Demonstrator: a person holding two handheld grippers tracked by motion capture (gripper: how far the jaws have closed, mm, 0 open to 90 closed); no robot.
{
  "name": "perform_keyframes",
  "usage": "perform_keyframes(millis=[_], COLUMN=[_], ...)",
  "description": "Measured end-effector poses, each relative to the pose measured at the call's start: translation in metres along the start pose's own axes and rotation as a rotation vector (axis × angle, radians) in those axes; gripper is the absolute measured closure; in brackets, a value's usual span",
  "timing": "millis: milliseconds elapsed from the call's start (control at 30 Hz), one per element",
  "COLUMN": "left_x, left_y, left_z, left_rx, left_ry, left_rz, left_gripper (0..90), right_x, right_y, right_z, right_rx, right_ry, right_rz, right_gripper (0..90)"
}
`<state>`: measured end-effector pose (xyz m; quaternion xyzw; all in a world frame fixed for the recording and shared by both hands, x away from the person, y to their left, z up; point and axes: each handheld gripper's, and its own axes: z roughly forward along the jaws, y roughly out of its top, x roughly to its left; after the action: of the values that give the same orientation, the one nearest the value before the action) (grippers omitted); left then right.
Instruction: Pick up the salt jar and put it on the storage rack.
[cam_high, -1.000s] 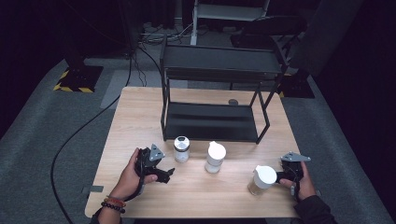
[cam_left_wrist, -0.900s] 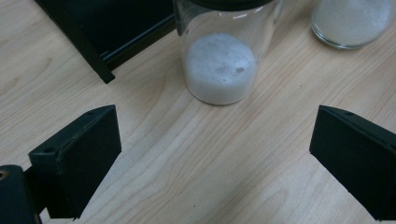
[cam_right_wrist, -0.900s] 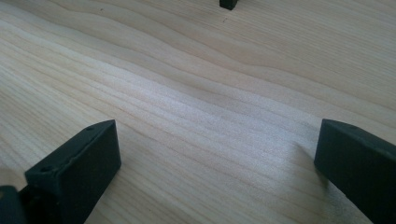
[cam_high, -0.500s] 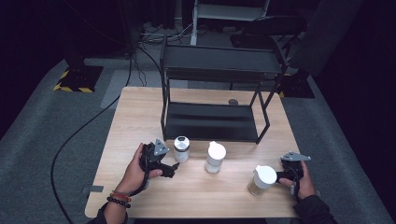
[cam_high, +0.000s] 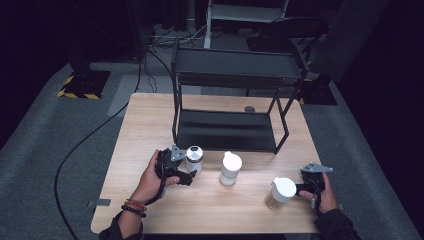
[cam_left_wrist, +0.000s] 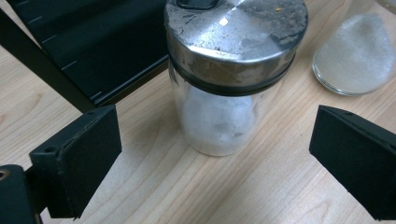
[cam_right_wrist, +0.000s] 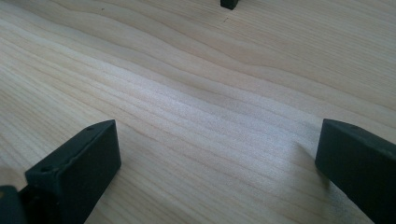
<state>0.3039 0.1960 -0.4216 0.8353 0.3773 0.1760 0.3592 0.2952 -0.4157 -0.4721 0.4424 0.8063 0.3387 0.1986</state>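
Left gripper (cam_high: 186, 170) was at 7 o'clock on the table (cam_high: 150, 120), its jaws spread wide to either side of the shaker jar (cam_left_wrist: 233, 79), not touching it. The jar stood upright just in front of the black rack (cam_high: 230, 100).

Risk, as judged: the jar sat high between the jaws, so a grip taken at the metal lid (cam_left_wrist: 236, 39) could slip or tip it toward the rack leg. Closing off-centre could push it into the neighbouring bottle (cam_high: 230, 168) at 6 o'clock.

Right gripper (cam_high: 306, 189) was at 4 o'clock, jaws wide over bare wood, holding nothing, just beside a white-lidded jar (cam_high: 281, 193).

Contents: the shaker jar held white powder, roughly half full. The bottle's glass base showed white granules. The third jar's fill looked pale, possibly tan; too small to tell.
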Motion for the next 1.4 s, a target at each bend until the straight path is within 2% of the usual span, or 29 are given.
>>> perform_keyframes(millis=[467,833,1000,1167,1367,1400], left_x=[-0.001,-0.001,0.0,0.006,0.009,0.01], left_y=[0.01,0.017,0.019,0.019,0.018,0.018], left_z=[0.013,0.025,0.033,0.038,0.042,0.043], left_rx=[0.006,0.005,0.016,0.017,0.012,0.014], left_ry=[-0.002,-0.002,0.007,-0.018,-0.051,-0.06], left_rz=[-0.001,-0.027,-0.051,-0.079,-0.07,-0.066], left_gripper=[2.4,4.2,7.7,12.5,22.4,27.1], right_x=[0.0,0.0,0.001,0.001,0.001,0.001], right_y=[0.0,0.0,0.0,-0.001,-0.001,-0.001], right_z=[0.0,0.0,0.0,-0.001,-0.001,-0.001], right_rx=[0.0,0.0,-0.001,0.0,0.0,0.0], right_ry=[-0.001,-0.001,-0.002,-0.003,-0.003,-0.003], right_rz=[0.001,0.002,0.003,0.005,0.005,0.005], right_gripper=[0.0,0.0,0.0,0.0,0.0,0.0])
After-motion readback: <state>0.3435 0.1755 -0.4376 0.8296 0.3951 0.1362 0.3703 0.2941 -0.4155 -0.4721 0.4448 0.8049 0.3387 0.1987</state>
